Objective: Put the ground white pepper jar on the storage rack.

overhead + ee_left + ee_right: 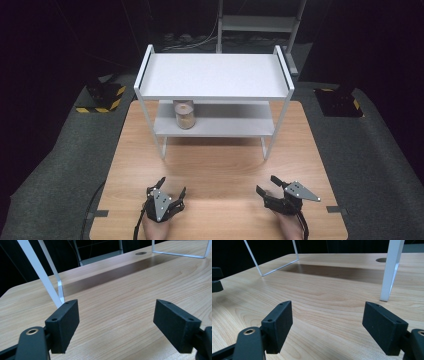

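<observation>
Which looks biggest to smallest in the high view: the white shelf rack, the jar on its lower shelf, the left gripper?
1. white shelf rack, by far the largest.
2. left gripper, jaws open over the table; nearer the camera, so unsure.
3. jar, slightly smaller-looking.

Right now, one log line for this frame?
left gripper: open, empty | right gripper: open, empty | jar: lower shelf | rack: on table

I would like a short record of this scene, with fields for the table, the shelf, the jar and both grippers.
table: wooden table, light grain
shelf: white two-tier shelf standing at the far half of the table
jar: clear jar with pale contents, on the lower tier, left end
left gripper: left gripper low over the near left edge, jaws open, nothing between them
right gripper: right gripper low over the near right edge, jaws open, nothing between them
</observation>
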The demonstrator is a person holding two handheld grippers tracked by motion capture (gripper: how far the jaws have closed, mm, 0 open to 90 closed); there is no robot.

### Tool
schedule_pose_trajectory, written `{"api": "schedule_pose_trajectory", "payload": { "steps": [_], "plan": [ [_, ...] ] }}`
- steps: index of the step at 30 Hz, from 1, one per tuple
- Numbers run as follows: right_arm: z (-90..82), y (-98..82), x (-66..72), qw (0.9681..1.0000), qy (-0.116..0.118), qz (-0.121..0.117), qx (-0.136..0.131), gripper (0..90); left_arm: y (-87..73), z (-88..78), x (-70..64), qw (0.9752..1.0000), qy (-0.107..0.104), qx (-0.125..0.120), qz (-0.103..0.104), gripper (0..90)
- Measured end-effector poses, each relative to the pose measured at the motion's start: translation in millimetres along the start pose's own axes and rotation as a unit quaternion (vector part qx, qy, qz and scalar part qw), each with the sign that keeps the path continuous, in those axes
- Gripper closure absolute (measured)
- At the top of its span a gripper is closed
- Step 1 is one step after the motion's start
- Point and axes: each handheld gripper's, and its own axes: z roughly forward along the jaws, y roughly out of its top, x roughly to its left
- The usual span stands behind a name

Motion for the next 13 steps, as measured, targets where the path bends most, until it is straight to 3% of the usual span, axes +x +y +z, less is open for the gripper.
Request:
{"api": "schedule_pose_trajectory", "payload": {
  "steps": [13],
  "plan": [
    [0.2, 0.2, 0.4, 1.0000, -0.001, -0.001, 0.001, 23.5, -0.1, 0.1, 0.2, 1.0000, -0.001, 0.000, 0.001, 20.9]
  ]
}}
